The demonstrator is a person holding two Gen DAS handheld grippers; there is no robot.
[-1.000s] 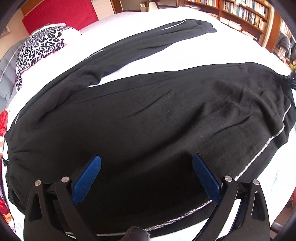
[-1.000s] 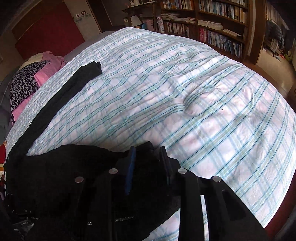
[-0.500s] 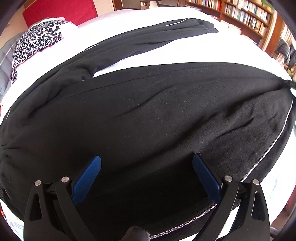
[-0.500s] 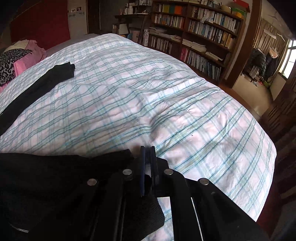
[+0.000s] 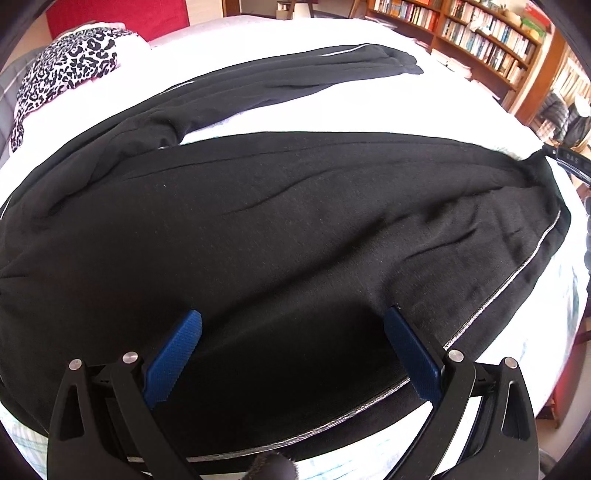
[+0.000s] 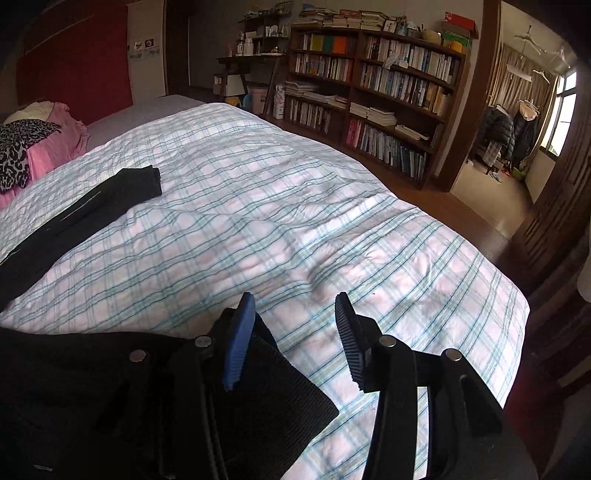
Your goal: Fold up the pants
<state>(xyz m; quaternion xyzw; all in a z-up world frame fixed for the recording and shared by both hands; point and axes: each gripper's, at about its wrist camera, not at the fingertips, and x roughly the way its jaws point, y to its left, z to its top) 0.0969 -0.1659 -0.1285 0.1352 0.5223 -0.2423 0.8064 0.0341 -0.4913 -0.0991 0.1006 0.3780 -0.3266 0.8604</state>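
Black pants [image 5: 280,229] with a thin silver side stripe lie spread on the bed. The near leg fills the left wrist view; the far leg [image 5: 295,77] stretches toward the back right. My left gripper [image 5: 291,321] is open and empty just above the near leg. My right gripper [image 6: 293,306] is open over the plaid sheet, with the near leg's ribbed cuff [image 6: 280,391] lying below its left finger. The far leg's cuff [image 6: 142,182] shows at the left of the right wrist view.
The bed has a white, teal-plaid cover [image 6: 295,221]. Leopard-print and pink clothes [image 6: 33,147] are piled at the head by a red headboard [image 5: 118,11]. Bookshelves [image 6: 376,96] stand beyond the bed's far side. The bed's right edge drops to a wooden floor.
My right gripper was shut on the near leg's cuff and has opened, letting it go onto the bed. The near leg now lies stretched flatter. My left gripper stays open above it.
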